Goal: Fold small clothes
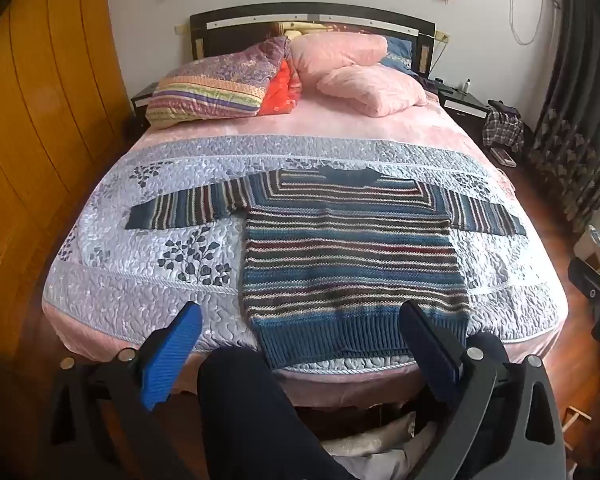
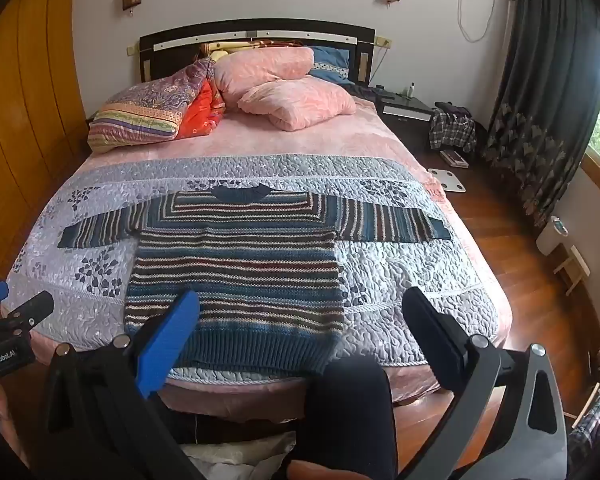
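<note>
In the left wrist view, the left hand-held gripper [image 1: 300, 348] is hovering wide open and empty over the hem of the striped knit sweater [image 1: 352, 264], which is lying flat with sleeves spread on the quilted bed [image 1: 140, 280]. In the right wrist view, the right hand-held gripper [image 2: 300, 340] is likewise gaping empty near that ribbed hem; folding looks unstarted, so a sleeve needs gripping next.

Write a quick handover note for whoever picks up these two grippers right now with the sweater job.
Left gripper: open, empty, held off the foot of the bed.
Right gripper: open, empty, also short of the bed.
Striped blue-and-brown knitted sweater: flat on the grey quilted bedspread, both sleeves spread sideways, hem toward you.
Done: sweater laid out.
Left: every fold, sleeves first probably.
</note>
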`<action>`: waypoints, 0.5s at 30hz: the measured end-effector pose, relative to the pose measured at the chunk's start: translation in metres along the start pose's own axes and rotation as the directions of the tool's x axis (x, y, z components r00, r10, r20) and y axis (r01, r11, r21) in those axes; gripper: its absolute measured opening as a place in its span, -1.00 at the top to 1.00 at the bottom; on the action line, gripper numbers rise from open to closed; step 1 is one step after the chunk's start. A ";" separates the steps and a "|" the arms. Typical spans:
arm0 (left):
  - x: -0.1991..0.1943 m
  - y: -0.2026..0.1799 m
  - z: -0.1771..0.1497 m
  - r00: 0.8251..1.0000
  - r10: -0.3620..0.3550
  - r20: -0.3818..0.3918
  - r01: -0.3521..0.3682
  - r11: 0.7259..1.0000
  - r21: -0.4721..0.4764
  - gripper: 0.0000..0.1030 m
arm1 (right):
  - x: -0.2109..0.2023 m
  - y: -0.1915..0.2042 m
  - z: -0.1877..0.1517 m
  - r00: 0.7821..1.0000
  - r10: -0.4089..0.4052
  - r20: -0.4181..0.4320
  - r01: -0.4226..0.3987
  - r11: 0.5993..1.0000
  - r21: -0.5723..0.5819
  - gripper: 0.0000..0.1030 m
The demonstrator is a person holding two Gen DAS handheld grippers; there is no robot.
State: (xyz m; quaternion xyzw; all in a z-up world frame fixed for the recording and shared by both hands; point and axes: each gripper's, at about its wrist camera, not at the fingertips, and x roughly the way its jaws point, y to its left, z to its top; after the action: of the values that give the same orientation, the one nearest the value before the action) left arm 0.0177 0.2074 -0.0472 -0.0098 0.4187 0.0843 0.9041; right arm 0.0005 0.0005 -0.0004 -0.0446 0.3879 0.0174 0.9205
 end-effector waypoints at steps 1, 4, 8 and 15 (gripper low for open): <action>0.000 0.000 0.000 1.000 0.000 -0.001 0.000 1.000 0.000 -0.92 | 0.000 -0.001 0.000 1.000 0.005 0.006 -0.005 1.000 0.007 -0.95; 0.001 -0.001 0.000 1.000 0.002 -0.003 -0.002 1.000 0.002 -0.92 | 0.000 -0.001 0.000 1.000 0.003 0.008 -0.003 1.000 0.005 -0.95; 0.001 -0.001 -0.001 1.000 0.002 -0.001 -0.002 1.000 0.003 -0.92 | -0.001 0.000 0.000 1.000 0.000 0.010 0.000 1.000 0.005 -0.95; 0.002 -0.003 -0.001 1.000 0.008 -0.002 -0.008 1.000 0.010 -0.92 | 0.000 0.000 0.001 1.000 0.002 0.008 -0.002 1.000 0.006 -0.95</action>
State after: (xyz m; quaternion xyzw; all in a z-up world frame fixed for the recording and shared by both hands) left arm 0.0184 0.2049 -0.0493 -0.0038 0.4201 0.0861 0.9034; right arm 0.0012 0.0005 -0.0003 -0.0412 0.3844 0.0171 0.9221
